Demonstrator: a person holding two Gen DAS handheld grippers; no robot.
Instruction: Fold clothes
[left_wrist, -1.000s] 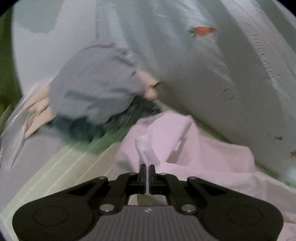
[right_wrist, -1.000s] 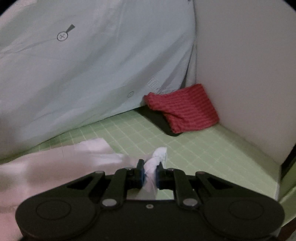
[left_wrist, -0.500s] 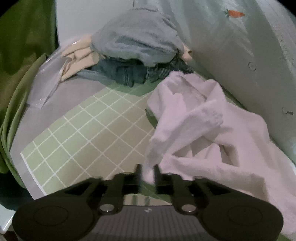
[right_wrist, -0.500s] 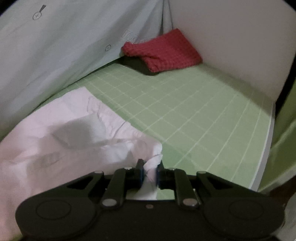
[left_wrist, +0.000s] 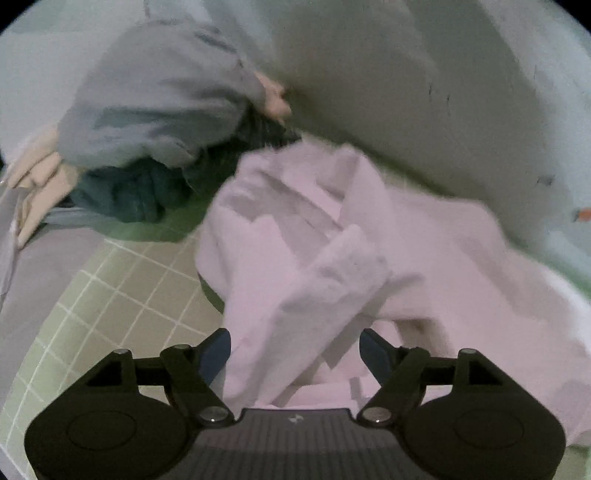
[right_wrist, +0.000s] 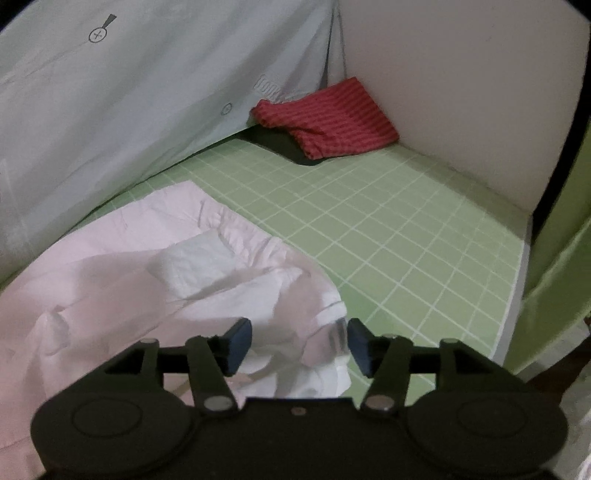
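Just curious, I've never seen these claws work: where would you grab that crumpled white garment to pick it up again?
Probably the raised ridge of the white garment that runs toward the open left claw. It stands proud of the green mat, so one finger could pass each side. Come from the near edge, low and straight ahead; the flat parts offer nothing to pinch.
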